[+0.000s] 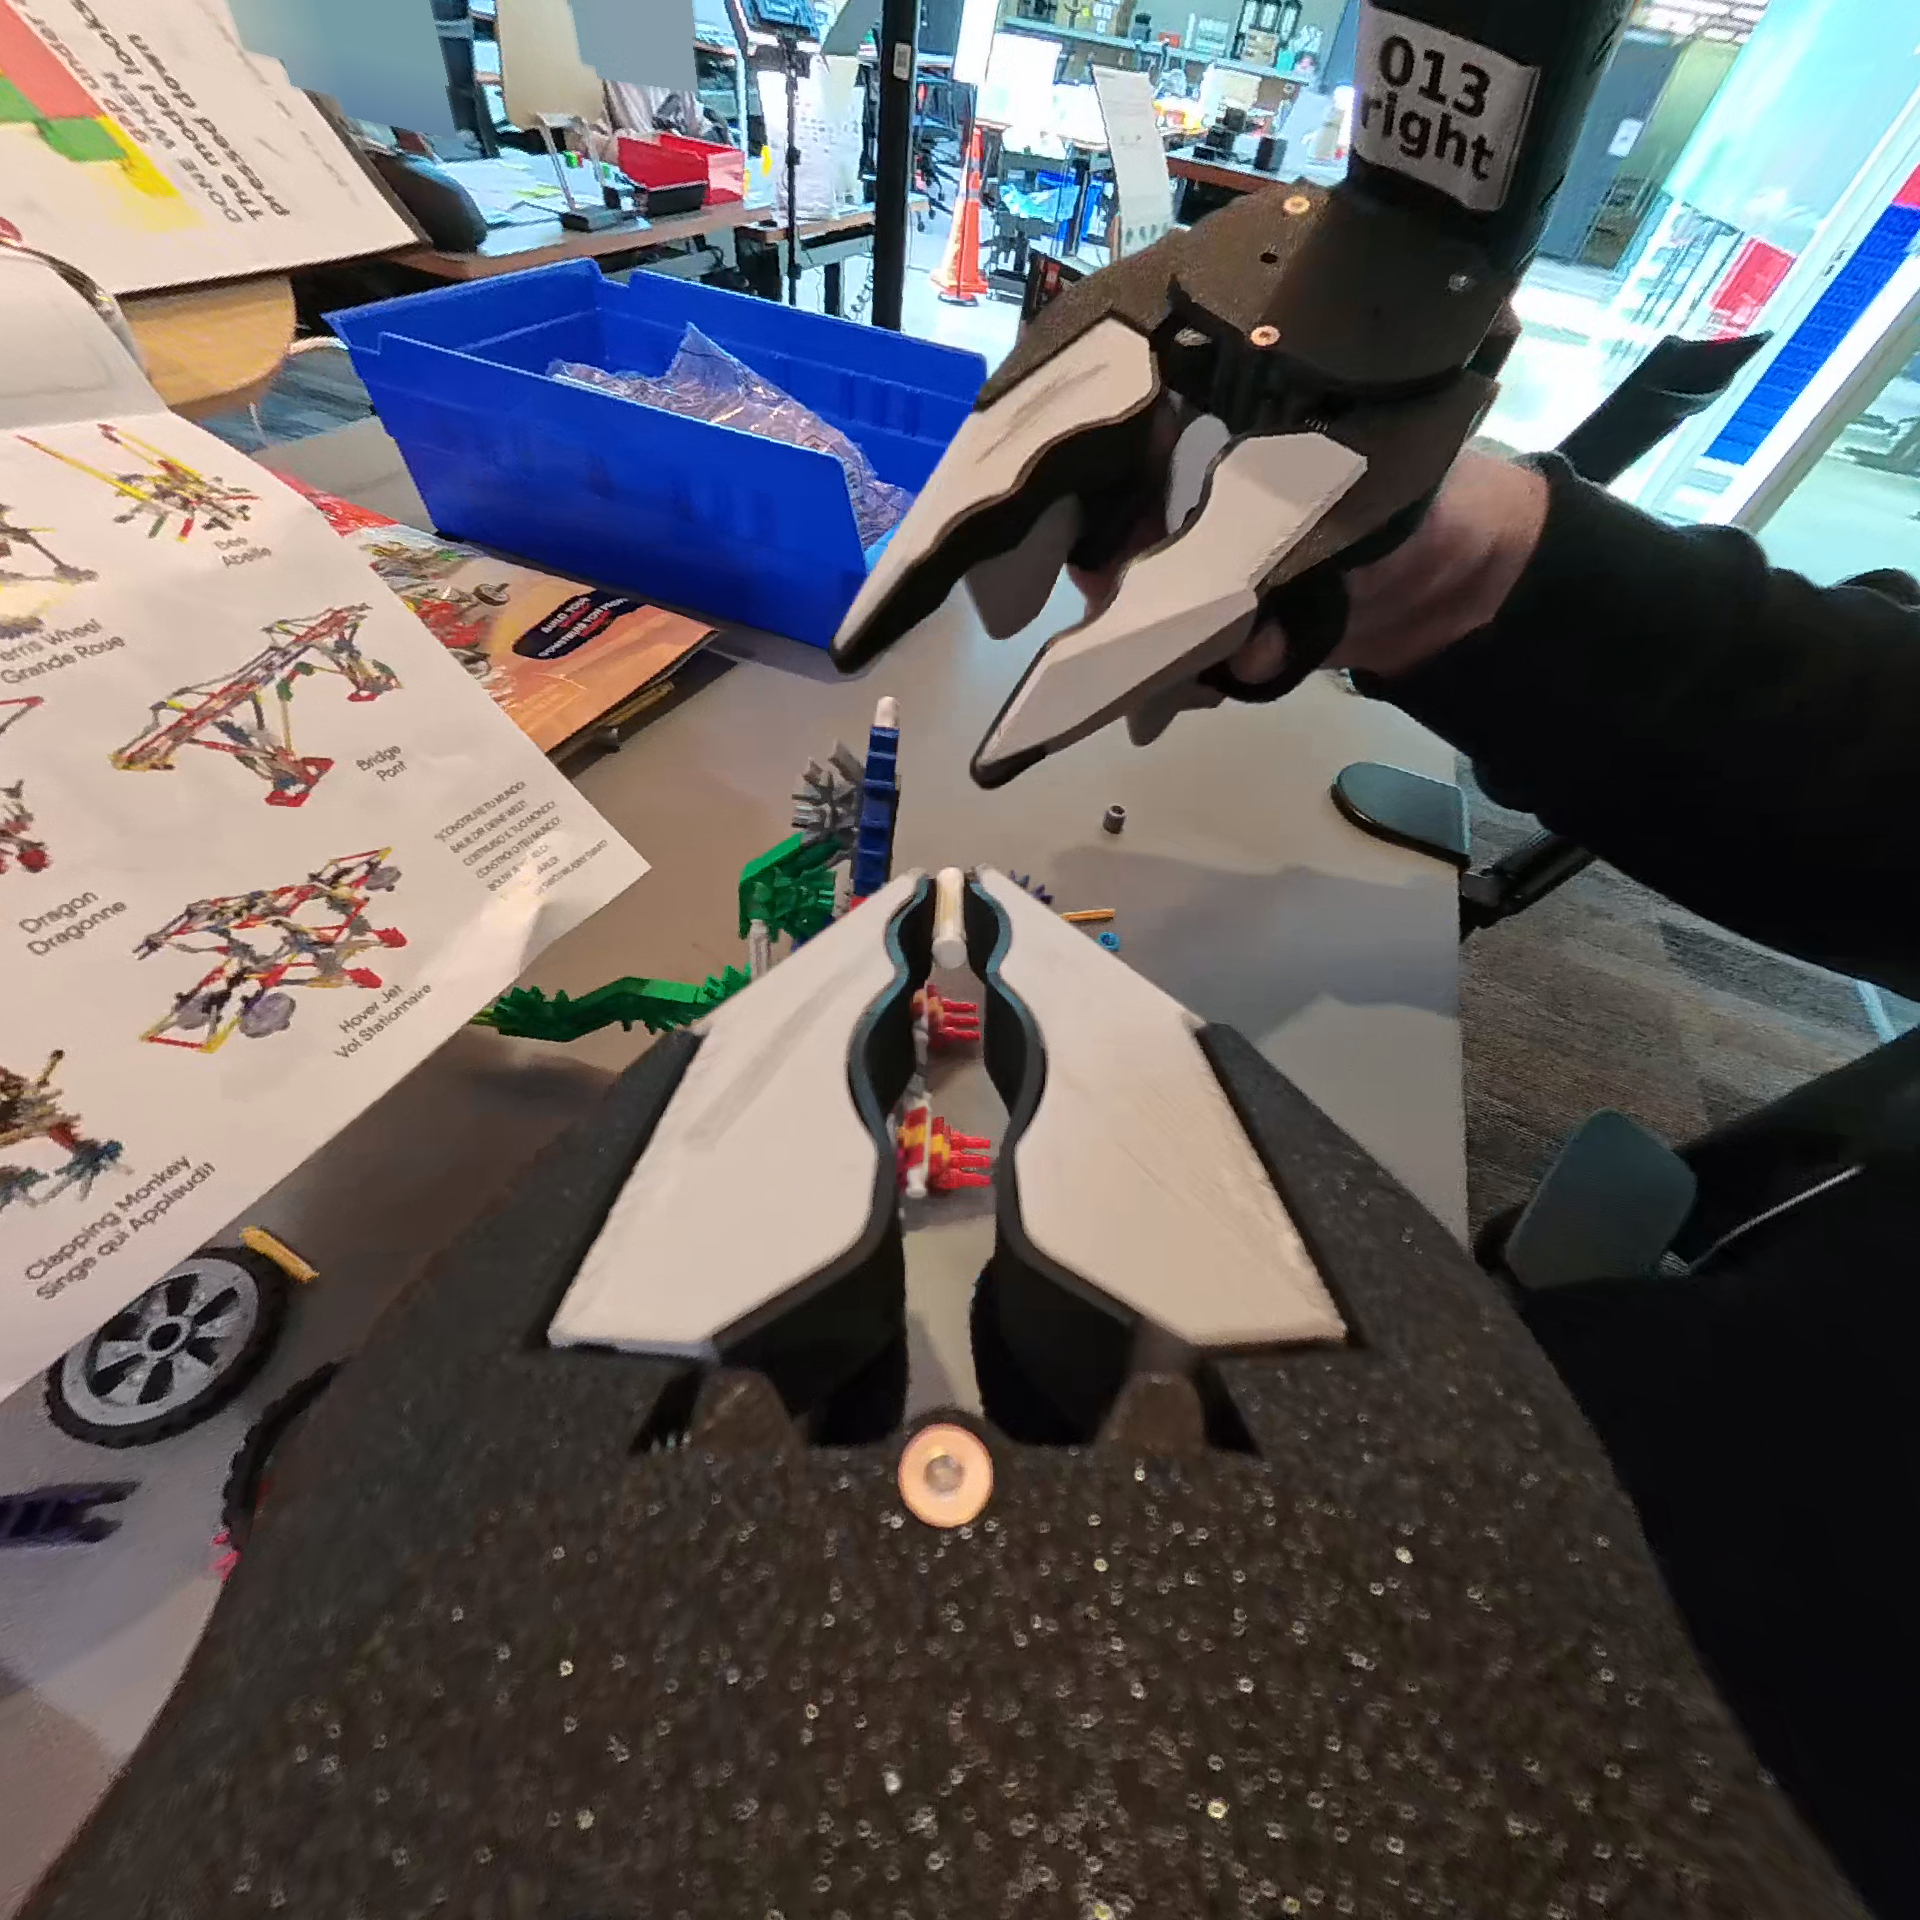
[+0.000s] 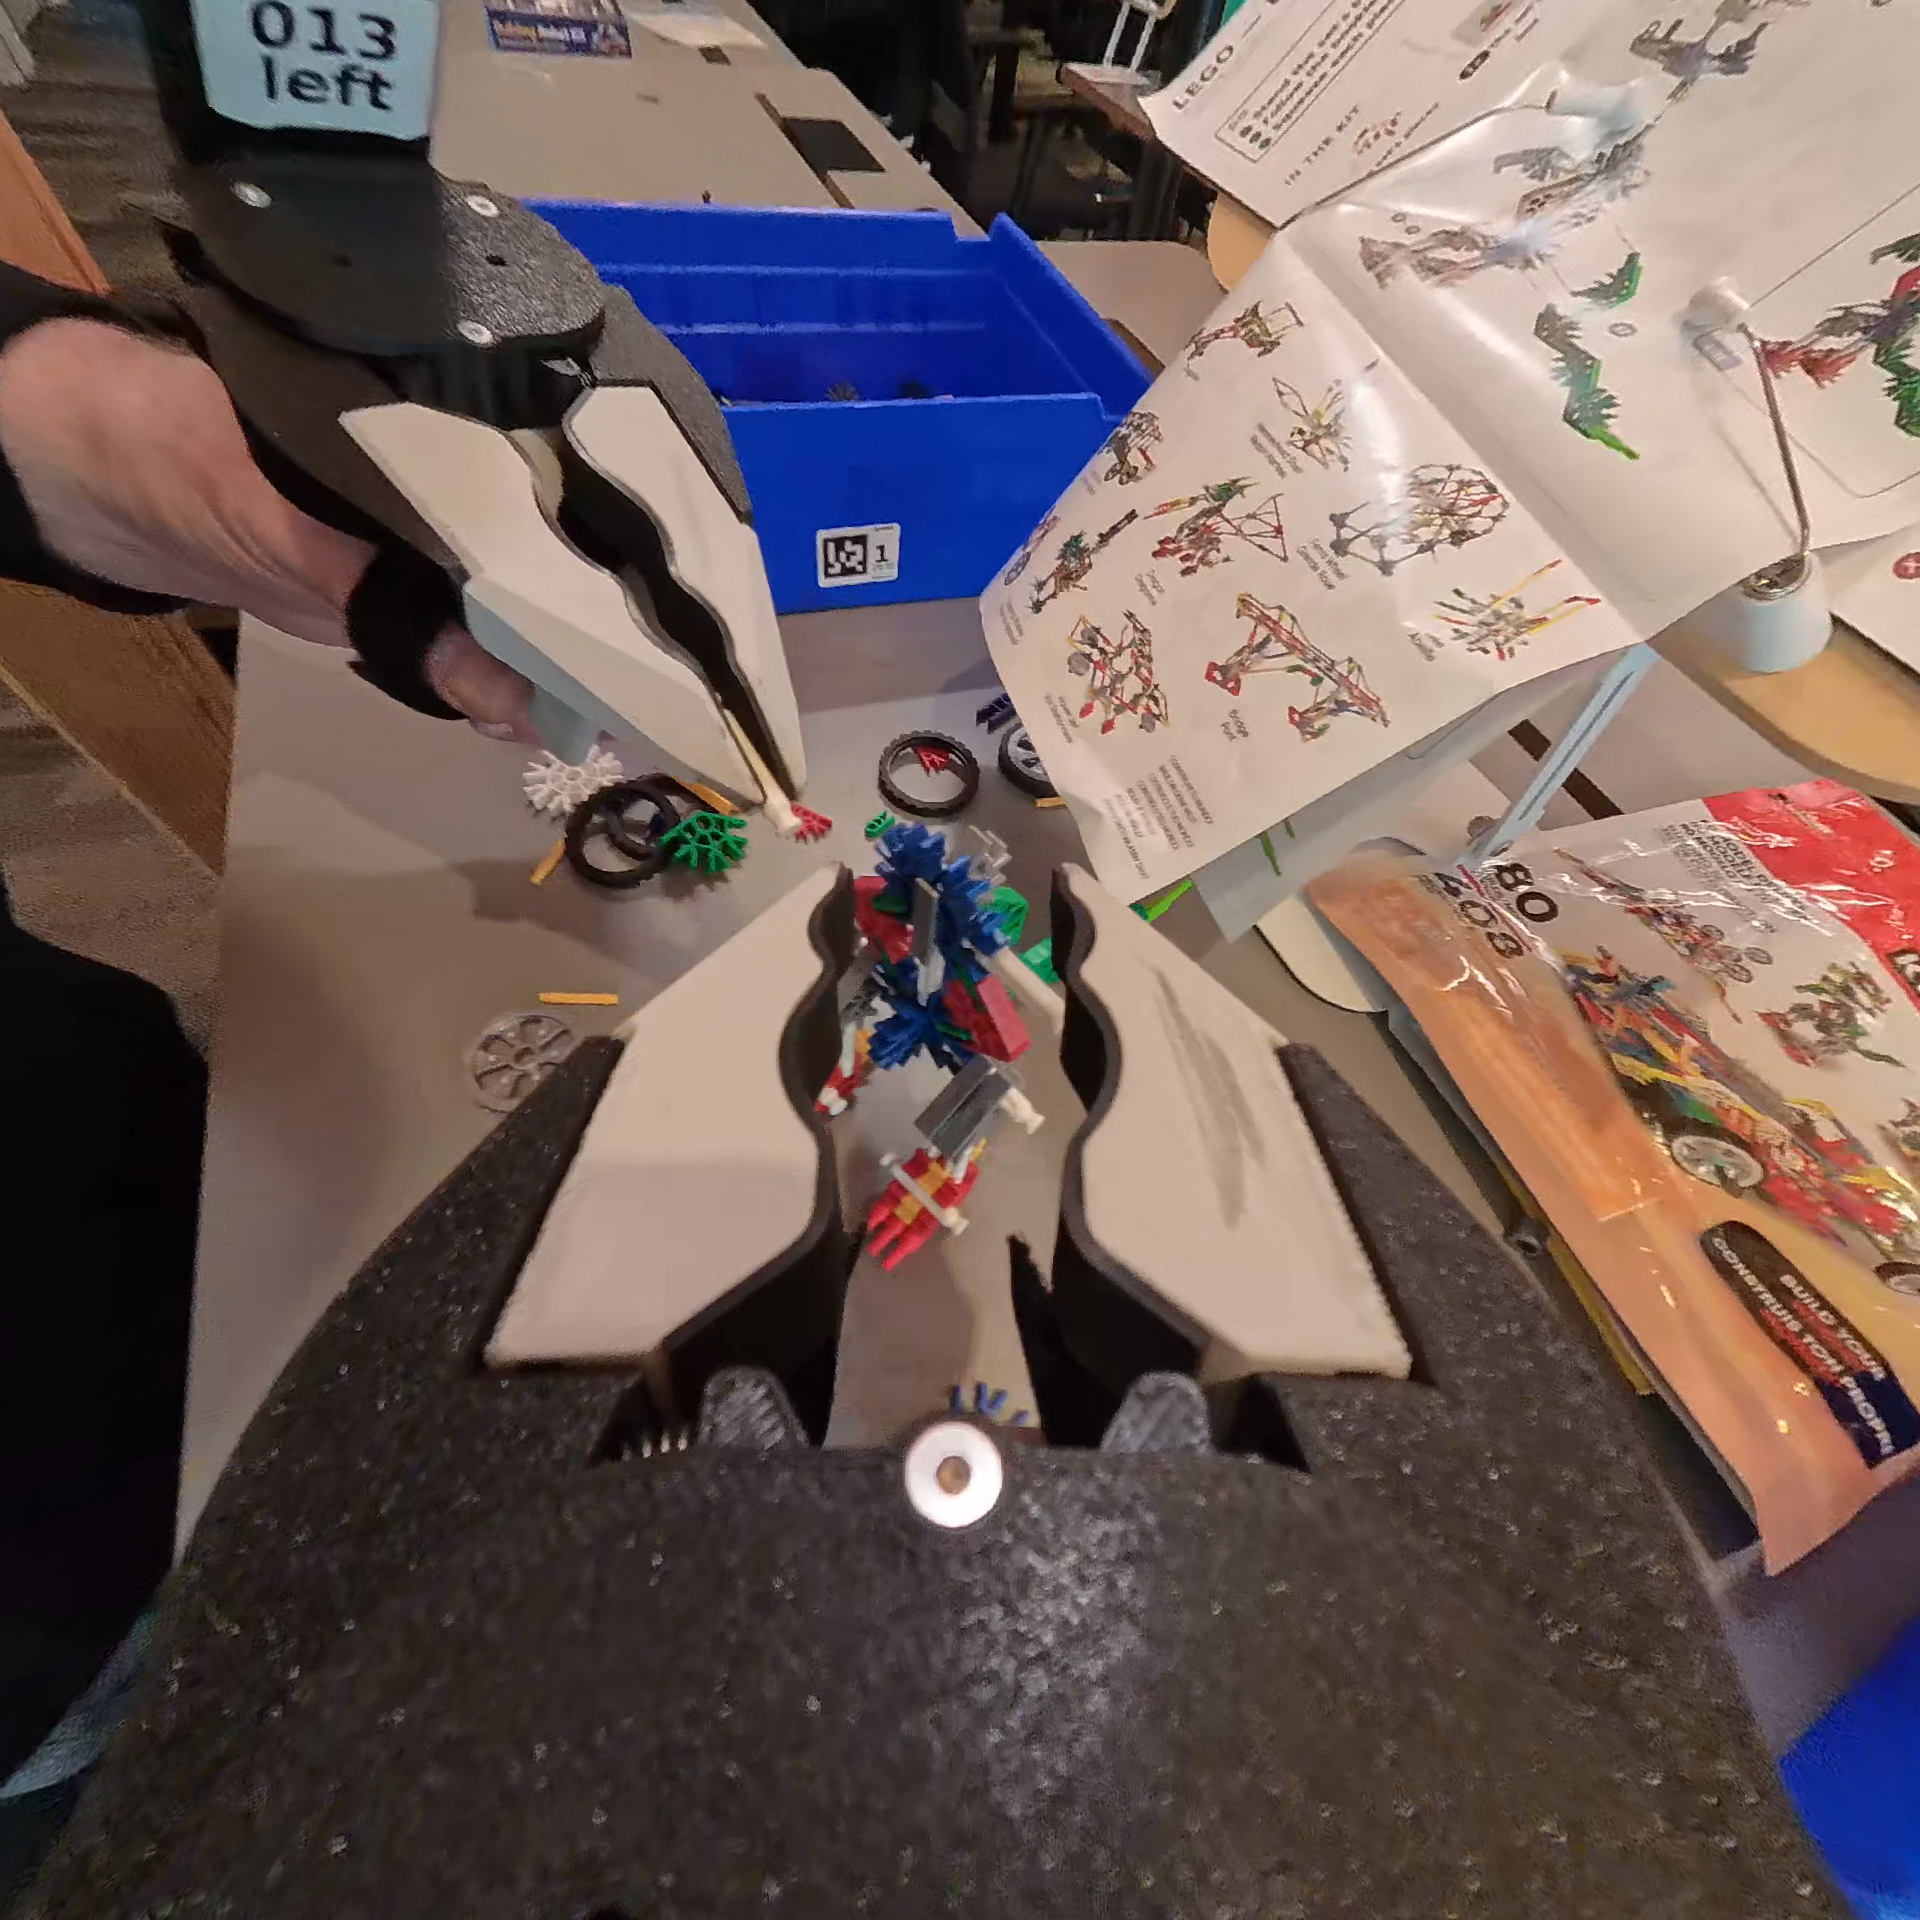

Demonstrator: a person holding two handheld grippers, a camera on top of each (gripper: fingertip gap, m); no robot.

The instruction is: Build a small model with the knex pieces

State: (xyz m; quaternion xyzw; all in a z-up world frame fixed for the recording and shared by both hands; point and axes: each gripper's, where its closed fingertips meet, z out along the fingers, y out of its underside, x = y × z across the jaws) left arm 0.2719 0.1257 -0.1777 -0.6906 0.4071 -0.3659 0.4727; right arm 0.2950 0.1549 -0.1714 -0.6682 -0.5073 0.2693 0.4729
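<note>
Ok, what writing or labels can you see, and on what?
Wording not quoted; these bear it:
White tag, right gripper, open.
White label, left gripper, shut on a white rod.
Code sticker, blue bin front.
Instruction sheet: model captions.
Orange toy package: printed lettering.

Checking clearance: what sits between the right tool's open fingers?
In the right wrist view, the right tool straddles a blue, red and grey plastic rod-and-connector toy assembly on the grey table; contact cannot be told.
</note>
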